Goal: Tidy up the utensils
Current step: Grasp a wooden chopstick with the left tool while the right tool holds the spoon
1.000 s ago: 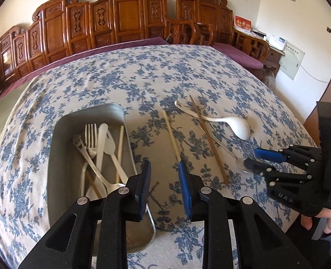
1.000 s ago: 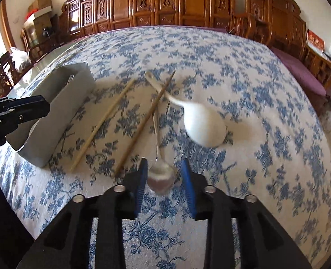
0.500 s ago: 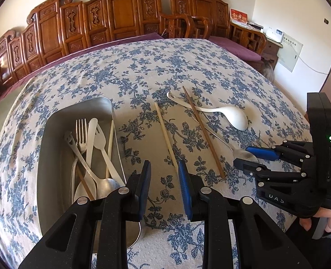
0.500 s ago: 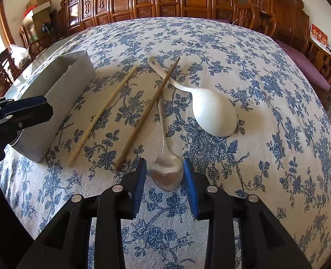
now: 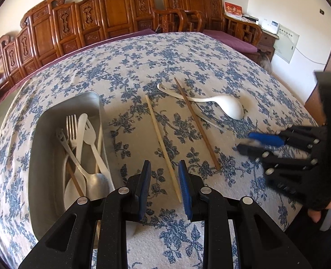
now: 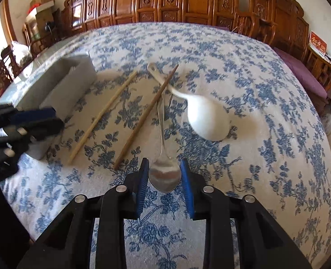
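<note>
1. Since the earlier frames the right gripper (image 6: 164, 177) has closed its jaws further around the bowl of the metal spoon (image 6: 164, 174); the pads now sit against the bowl's two sides, pinching it. The left gripper (image 5: 164, 179) has drifted so that the near end of the pale chopstick (image 5: 163, 148) now lies between its fingers instead of ahead of them.
2. The table (image 5: 187, 51) is round and covered by a blue-flowered cloth; carved wooden chairs (image 5: 118, 6) stand behind its far edge.
3. The metal tray (image 5: 42, 157) sits toward the table's left edge in the left wrist view, its long axis running from near edge to far edge. It holds forks, spoons, a white knife and chopsticks, mostly lying lengthwise.
4. The white ladle (image 6: 208, 118) lies near the table's middle, bowl toward the right edge, handle pointing to the far left.
5. The dark chopstick (image 6: 146, 116) lies across the ladle's handle, running from near-left to far-right.
6. The pale chopstick lies almost parallel to it, nearer the tray, apart from both.
7. The metal spoon's handle points away toward the far edge, passing under the dark chopstick; its bowl is nearest the table's near edge.
8. The left gripper's jaws stand partly spread, touching nothing.
</note>
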